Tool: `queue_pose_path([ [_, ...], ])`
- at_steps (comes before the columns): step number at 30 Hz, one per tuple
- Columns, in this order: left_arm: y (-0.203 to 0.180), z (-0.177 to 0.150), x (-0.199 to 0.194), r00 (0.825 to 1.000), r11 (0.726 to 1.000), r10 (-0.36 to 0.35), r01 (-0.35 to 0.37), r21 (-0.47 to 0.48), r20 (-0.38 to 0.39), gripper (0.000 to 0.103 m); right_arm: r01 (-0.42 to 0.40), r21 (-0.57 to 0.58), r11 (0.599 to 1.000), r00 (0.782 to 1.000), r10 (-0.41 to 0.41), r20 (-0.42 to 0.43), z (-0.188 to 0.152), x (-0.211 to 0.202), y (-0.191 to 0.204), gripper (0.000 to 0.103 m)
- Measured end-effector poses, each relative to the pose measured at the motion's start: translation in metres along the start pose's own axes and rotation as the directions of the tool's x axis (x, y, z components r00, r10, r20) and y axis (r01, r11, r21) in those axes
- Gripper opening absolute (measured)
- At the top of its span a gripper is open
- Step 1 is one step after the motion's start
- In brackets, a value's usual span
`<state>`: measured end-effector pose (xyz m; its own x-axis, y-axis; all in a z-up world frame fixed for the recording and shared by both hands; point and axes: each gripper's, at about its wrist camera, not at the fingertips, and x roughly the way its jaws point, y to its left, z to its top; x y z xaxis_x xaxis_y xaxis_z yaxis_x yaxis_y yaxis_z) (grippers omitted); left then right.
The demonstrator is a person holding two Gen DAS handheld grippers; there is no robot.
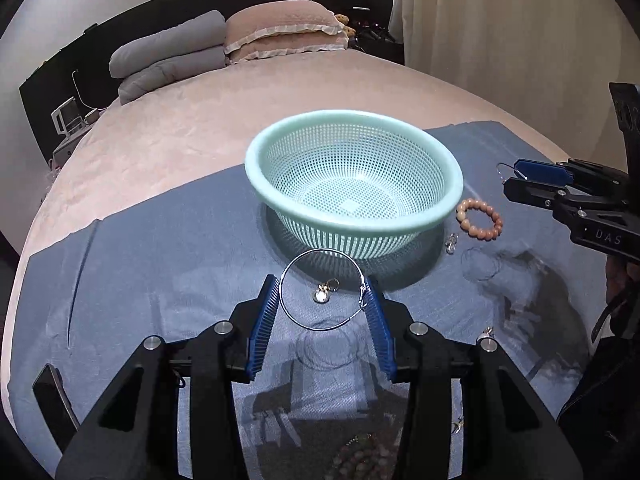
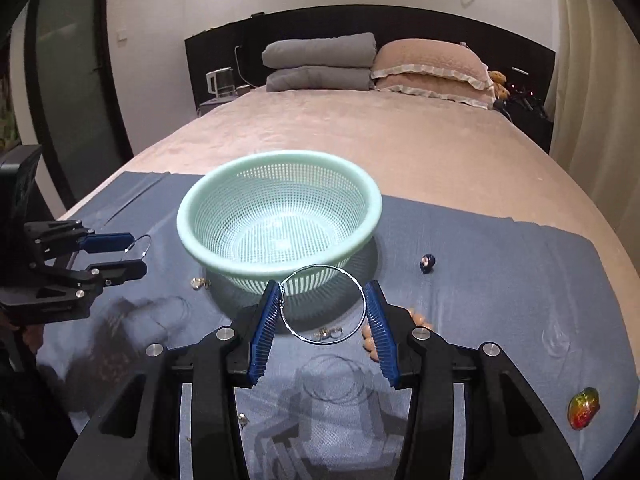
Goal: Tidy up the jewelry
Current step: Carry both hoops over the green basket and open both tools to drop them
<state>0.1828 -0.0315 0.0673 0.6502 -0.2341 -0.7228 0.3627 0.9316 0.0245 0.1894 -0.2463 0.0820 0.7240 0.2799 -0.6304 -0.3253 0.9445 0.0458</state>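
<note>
A mint green mesh basket (image 1: 450,190) (image 2: 188,236) stands empty on a blue cloth (image 1: 160,260) (image 2: 500,272). My left gripper (image 1: 323,300) is shut on a thin silver hoop (image 1: 288,276), held above the cloth just in front of the basket. My right gripper (image 2: 323,304) is shut on a second silver hoop (image 2: 356,280), also just before the basket. Each gripper shows in the other's view, left one (image 2: 134,254), right one (image 1: 510,180). A peach bead bracelet (image 1: 480,220) lies right of the basket.
The cloth lies on a pink bed (image 2: 400,140) with pillows at the far end. Small charms (image 1: 322,294) (image 2: 200,283), a dark blue bead (image 2: 427,263), an iridescent stone (image 2: 583,407) and more beads (image 1: 360,456) lie scattered on the cloth.
</note>
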Motion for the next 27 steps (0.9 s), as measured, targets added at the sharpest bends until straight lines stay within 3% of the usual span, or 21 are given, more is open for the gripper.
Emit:
queue_pose_path([
  [6, 0.007, 0.034, 0.006, 0.999, 1.0, -0.02, 0.02, -0.018, 0.03, 0.044, -0.038, -0.009, 0.999, 0.999, 0.038, -0.001, 0.03, 0.022, 0.001, 0.041],
  [11, 0.014, 0.056, 0.033, 0.999, 0.999, -0.035, 0.035, -0.021, 0.014, 0.044, -0.063, 0.015, 0.998, 0.998, 0.064, -0.021, 0.044, 0.053, -0.004, 0.041],
  [16, 0.02, 0.067, 0.061, 0.999, 0.998, -0.048, 0.048, -0.039, -0.016, 0.044, -0.08, 0.055, 0.995, 0.996, 0.082, -0.04, 0.046, 0.075, -0.009, 0.041],
  [23, 0.02, 0.067, 0.067, 0.999, 0.998, -0.049, 0.049, -0.027, -0.019, 0.045, -0.051, 0.042, 0.998, 0.997, 0.053, -0.049, 0.042, 0.086, -0.005, 0.042],
  [25, 0.019, 0.067, 0.064, 0.999, 0.999, -0.039, 0.039, -0.026, 0.002, 0.05, -0.039, 0.05, 0.998, 0.999, 0.041, -0.031, 0.041, 0.082, -0.007, 0.046],
  [27, 0.016, 0.066, 0.059, 1.0, 1.0, -0.016, 0.016, -0.016, 0.024, 0.069, -0.033, 0.065, 0.997, 0.999, 0.032, 0.006, 0.042, 0.076, -0.008, 0.067],
])
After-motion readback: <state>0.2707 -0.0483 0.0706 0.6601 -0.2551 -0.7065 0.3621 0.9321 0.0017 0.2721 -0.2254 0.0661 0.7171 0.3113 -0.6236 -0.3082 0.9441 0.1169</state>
